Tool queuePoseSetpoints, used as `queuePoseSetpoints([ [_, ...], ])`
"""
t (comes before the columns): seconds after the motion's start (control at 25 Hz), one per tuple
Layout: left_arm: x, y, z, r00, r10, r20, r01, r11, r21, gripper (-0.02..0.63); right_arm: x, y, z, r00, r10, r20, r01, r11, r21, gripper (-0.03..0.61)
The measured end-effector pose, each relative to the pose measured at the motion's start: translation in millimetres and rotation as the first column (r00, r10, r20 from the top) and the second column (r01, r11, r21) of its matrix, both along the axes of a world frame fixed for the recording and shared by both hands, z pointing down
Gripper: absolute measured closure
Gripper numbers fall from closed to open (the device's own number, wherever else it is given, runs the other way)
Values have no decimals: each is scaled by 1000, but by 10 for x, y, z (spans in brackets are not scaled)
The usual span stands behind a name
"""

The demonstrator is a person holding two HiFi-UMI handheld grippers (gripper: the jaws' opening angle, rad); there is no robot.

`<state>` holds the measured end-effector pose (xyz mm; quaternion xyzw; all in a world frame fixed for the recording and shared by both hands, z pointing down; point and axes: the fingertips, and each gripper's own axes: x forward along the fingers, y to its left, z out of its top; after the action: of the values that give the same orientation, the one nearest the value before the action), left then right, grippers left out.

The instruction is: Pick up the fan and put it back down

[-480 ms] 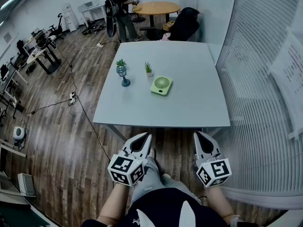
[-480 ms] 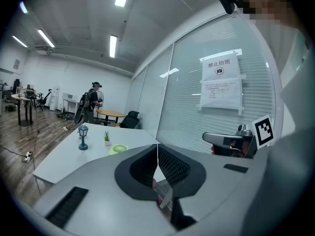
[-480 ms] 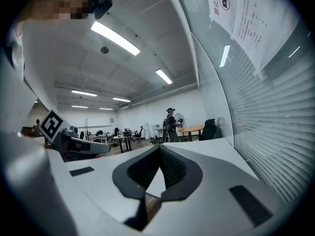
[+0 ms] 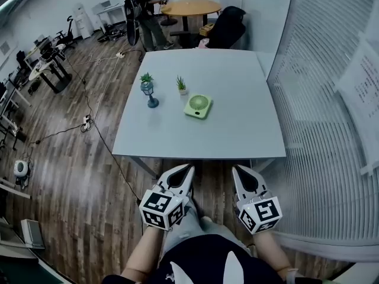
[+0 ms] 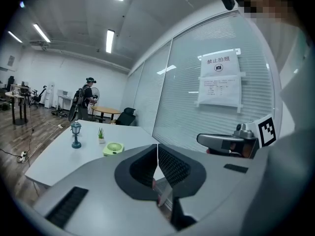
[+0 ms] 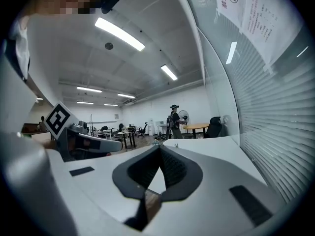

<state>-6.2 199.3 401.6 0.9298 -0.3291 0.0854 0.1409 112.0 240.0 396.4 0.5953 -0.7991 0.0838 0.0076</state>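
A small light-green fan lies flat near the middle of the pale grey table; the left gripper view shows the fan far ahead on that table. My left gripper and right gripper hover side by side short of the table's near edge, well apart from the fan. Both are shut with nothing between the jaws. In the left gripper view its gripper has the tips touching; the right gripper looks the same in its own view.
On the table left of the fan stand a blue lantern ornament and a small potted plant. A glass wall with blinds runs along the right. Beyond the table are a person, a round wooden table and a black chair.
Both grippers have shifted slightly up the picture toward the table's near edge, the right one also a little leftward. The table scene sits marginally higher and leftward in view.
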Motion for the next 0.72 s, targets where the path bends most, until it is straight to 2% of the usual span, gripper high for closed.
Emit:
queuePoseSetpoints([
  [0.36, 83, -248, 53, 999, 31, 10, -31, 1000, -3, 589, -24, -280, 60, 1000, -12, 10, 12, 1000, -22, 572],
  [0.64, 93, -745, 6, 1000, 19, -3, -19, 1000, 1, 584, 34, -724, 69, 1000, -4, 22, 5, 999, -44, 443],
  [0.72, 67, -889, 30, 1000, 27, -6, -27, 1000, -3, 565, 19, -855, 104, 1000, 3, 22, -2, 999, -52, 418],
])
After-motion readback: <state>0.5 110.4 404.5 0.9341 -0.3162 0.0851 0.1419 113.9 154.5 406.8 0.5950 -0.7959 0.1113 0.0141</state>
